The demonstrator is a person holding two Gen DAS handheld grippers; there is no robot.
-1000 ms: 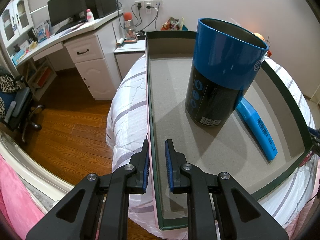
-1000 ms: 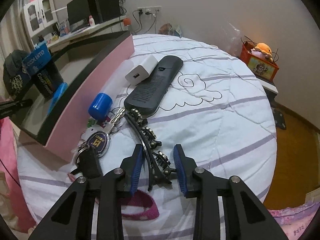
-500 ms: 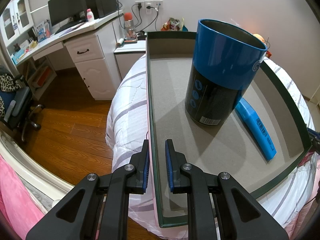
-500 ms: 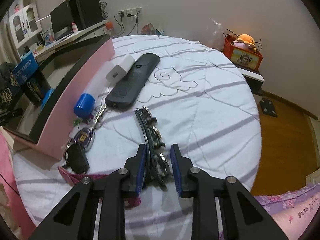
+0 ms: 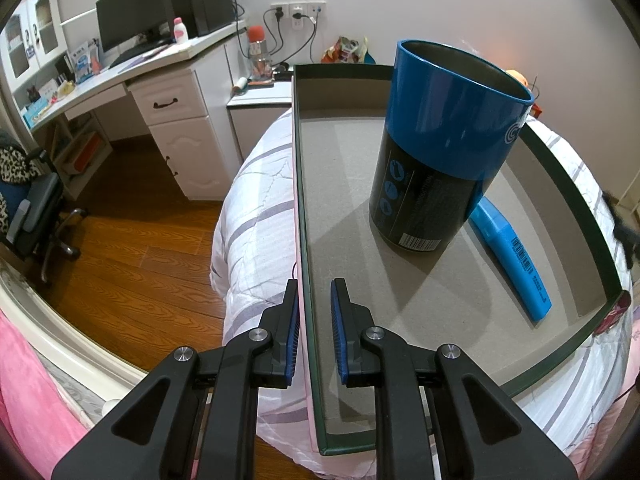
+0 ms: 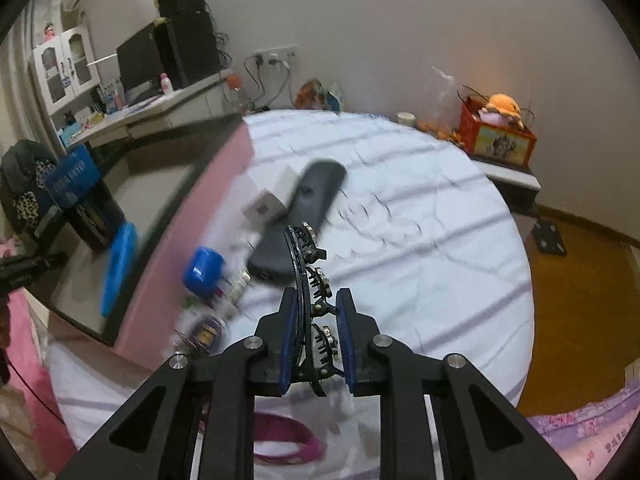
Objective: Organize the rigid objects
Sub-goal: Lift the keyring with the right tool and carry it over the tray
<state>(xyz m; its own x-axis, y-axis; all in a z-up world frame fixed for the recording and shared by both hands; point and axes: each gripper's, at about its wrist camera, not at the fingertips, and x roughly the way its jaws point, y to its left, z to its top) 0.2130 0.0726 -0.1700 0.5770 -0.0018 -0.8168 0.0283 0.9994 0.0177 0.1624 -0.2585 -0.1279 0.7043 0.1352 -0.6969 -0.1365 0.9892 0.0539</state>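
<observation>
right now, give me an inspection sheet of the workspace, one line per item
surface: striped bed cover
job's things: hair clip in right tongs; tray holds blue can upright and blue bar flat
clutter: remote, white charger, blue cap, keys, pink strap beside tray
grippers: left tongs shut on tray's wall; right tongs shut on clip, just closed
cables: plugs at wall socket
surroundings: desk, monitor, wood floor
</observation>
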